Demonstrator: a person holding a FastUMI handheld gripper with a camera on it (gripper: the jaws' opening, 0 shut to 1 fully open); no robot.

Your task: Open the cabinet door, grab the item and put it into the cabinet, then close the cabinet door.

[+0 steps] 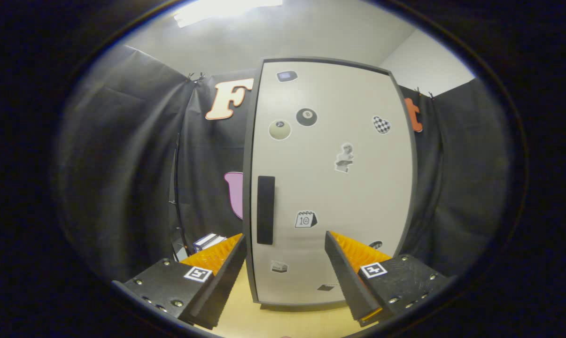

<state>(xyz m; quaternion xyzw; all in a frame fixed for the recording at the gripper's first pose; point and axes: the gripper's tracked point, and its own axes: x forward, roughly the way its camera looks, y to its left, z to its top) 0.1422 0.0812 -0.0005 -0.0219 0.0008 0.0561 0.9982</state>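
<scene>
A pale cabinet point(329, 178) with a dark frame stands upright on a wooden table point(283, 324), straight ahead of my fingers. Its door is shut and covered with small stickers. A dark vertical handle point(265, 210) sits near the door's left edge, just above and ahead of my left fingertip. My gripper point(285, 244) is open, the fingers spread wide with nothing between them, close in front of the door's lower part. A small blue and white box point(208, 241) lies on the table to the left of the cabinet, beyond my left finger and partly hidden by it.
Black cloth walls close in the booth on the left, behind and right of the cabinet. A bare strip of table lies between my fingers and the cabinet's base.
</scene>
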